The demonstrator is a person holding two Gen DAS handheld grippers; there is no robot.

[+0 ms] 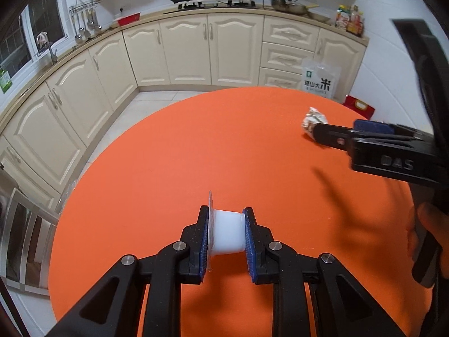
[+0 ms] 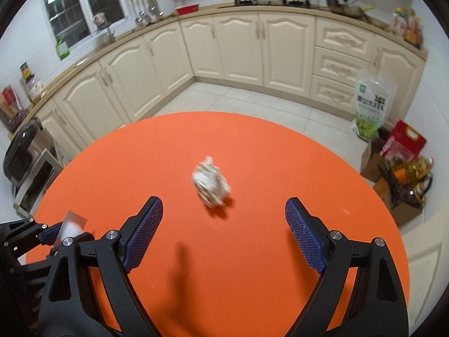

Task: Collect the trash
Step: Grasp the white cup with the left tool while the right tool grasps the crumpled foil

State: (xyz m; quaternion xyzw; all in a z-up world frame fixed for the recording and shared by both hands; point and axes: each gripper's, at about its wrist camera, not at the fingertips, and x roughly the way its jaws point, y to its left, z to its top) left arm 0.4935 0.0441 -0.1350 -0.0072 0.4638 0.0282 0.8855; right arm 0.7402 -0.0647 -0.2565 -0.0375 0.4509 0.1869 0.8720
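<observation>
My left gripper (image 1: 226,231) is shut on a small white plastic cup (image 1: 228,234) lying sideways, its clear lid flange against the left pad, above the round orange table (image 1: 196,146). The same cup (image 2: 70,229) shows at the lower left of the right wrist view, clamped in the left gripper (image 2: 60,234). A crumpled ball of white paper (image 2: 211,181) lies on the table just ahead of my right gripper (image 2: 224,210), which is open with nothing between its blue pads. In the left wrist view the paper ball (image 1: 313,119) sits at the far right, by the right gripper's fingers (image 1: 331,134).
Cream kitchen cabinets (image 2: 238,53) curve around behind the table, with a tiled floor between. A rice bag (image 2: 371,106) and boxes of groceries (image 2: 401,168) stand on the floor at the right. A person's hand (image 1: 426,230) holds the right gripper.
</observation>
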